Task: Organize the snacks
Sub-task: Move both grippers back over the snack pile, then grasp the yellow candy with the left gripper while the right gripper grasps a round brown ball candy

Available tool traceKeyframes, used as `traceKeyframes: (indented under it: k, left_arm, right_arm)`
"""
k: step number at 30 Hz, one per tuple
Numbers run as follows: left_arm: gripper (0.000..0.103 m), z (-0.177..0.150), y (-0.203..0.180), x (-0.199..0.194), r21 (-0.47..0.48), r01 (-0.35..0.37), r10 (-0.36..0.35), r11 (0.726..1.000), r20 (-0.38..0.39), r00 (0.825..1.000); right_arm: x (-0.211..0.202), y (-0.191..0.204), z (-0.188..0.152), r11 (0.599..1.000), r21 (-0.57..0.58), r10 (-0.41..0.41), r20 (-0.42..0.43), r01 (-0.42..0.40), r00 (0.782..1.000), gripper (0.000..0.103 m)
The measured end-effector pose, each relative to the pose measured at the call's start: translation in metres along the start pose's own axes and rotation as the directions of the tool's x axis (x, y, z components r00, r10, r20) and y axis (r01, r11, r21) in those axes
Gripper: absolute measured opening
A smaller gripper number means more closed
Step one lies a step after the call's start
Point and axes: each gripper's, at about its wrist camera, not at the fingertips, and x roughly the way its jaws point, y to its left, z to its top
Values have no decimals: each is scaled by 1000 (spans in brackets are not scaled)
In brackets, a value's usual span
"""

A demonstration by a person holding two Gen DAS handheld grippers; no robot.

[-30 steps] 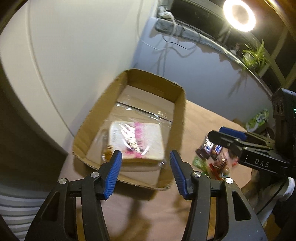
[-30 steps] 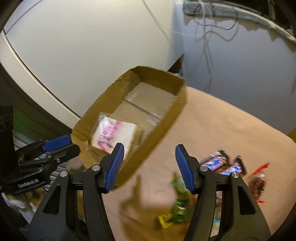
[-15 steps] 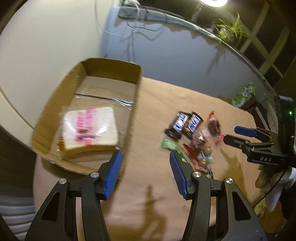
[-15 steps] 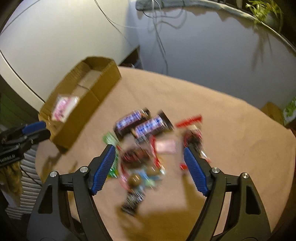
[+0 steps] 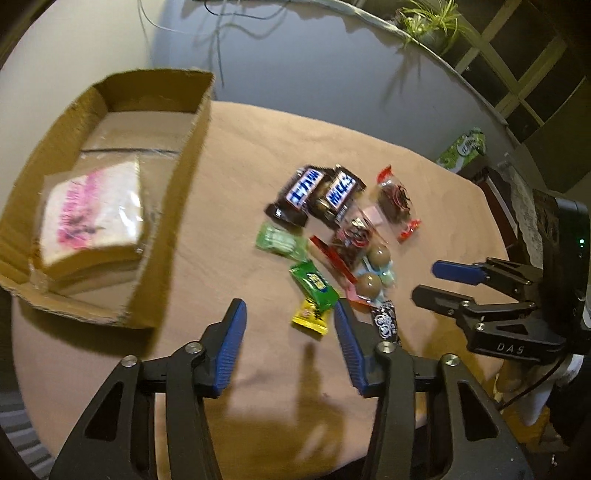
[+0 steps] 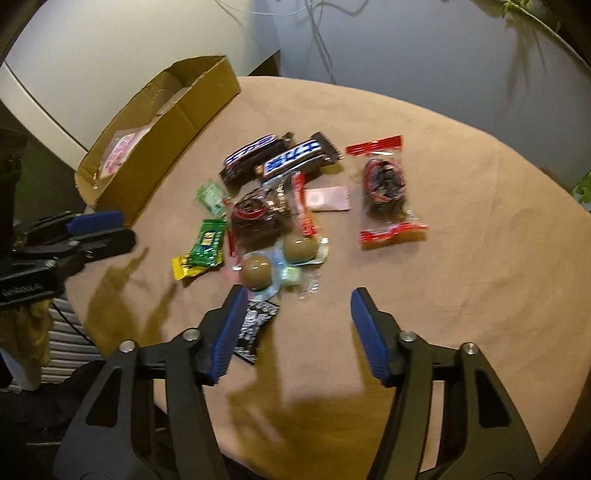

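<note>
A cardboard box (image 5: pixel 192 155) sits at the table's left and holds a wrapped sandwich (image 5: pixel 92 218); the box also shows in the right wrist view (image 6: pixel 177 122). A pile of snacks lies mid-table: two dark chocolate bars (image 5: pixel 321 192) (image 6: pixel 299 157), a red-edged clear packet (image 5: pixel 397 201) (image 6: pixel 386 192), green packets (image 5: pixel 314 284) (image 6: pixel 208 243), two brown balls (image 5: pixel 371 284) (image 6: pixel 256 273) and a small black packet (image 6: pixel 255 325). My left gripper (image 5: pixel 290 321) is open and empty above the table, near the green packets. My right gripper (image 6: pixel 297 310) is open and empty, just short of the brown balls.
The round table has a tan cloth (image 6: pixel 461 258). A green tissue box (image 5: pixel 465 146) stands beyond the table's far right edge. A potted plant (image 5: pixel 428 26) and cables run along the back wall. A white panel (image 6: pixel 129 55) stands behind the box.
Both grippers have swung from over the box toward the snack pile. The sandwich lies in the box throughout. Both stay open.
</note>
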Motion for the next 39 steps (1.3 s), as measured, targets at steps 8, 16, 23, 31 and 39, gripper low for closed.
traceKeyframes:
  k: [8,16,23,31,39]
  left_arm:
    - [40,-3,-11,13,17,43,-42,999,-23,999]
    - [40,-11,-12,20,31,55,-53,998,-51,997]
    - [40,-11,-16,26,76,47,-42,996,-67,997]
    - [40,-7,-24,45,128,3,6,992,-74,997]
    - [40,-6,-43,57,231,-39,50,972,-44,998]
  right_arm:
    - [18,15,1,999,-6,33,-21,-34,999,45]
    - [21,-5,4,997,63,37,-18,-36,999,41]
    - [29,-8,20,999,46,24,-20,-23,1000,40]
    - [49,-8,30,999,32,7,-56,-5,998,40]
    - [59,-1,39,1000,-16,-14,-71,13,997,40]
